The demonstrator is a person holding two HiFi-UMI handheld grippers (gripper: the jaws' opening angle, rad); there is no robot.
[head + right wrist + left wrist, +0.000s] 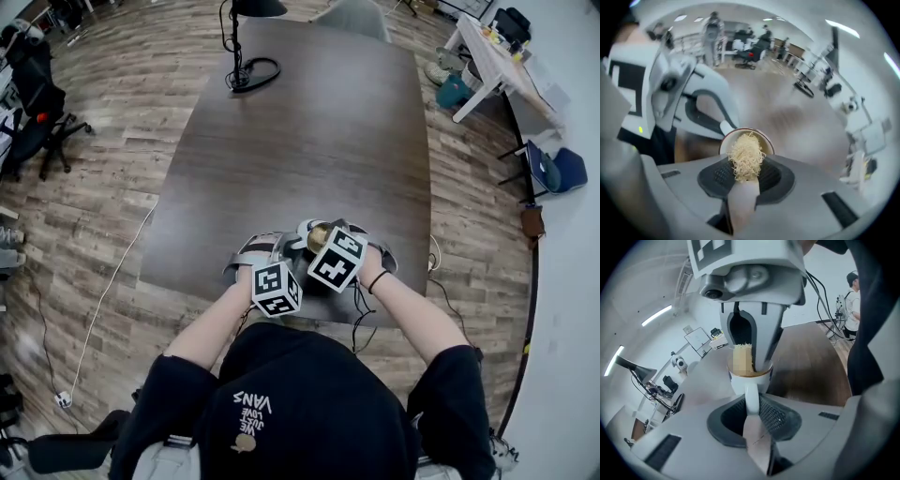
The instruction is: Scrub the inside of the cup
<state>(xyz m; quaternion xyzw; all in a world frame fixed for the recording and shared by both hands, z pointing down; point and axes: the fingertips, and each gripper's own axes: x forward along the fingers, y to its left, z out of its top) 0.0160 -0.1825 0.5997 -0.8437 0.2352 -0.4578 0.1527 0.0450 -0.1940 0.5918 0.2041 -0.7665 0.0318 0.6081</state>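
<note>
Dark wood table (309,141), lamp (246,66) far left. Left gripper (751,420) clamps cup (739,381) handle (751,401); cup mouth faces right gripper (744,180), jaws clamped on scrubber (746,157) at that mouth.

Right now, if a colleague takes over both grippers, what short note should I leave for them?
Left gripper: shut on the handle of the white cup, held over the dark table's near edge.
Right gripper: shut on a straw-coloured fibre scrubber, pushed into the cup's mouth.
Done: both things picked up and brought together.
Left: scrub the inner wall; how clean it is cannot be seen.
</note>
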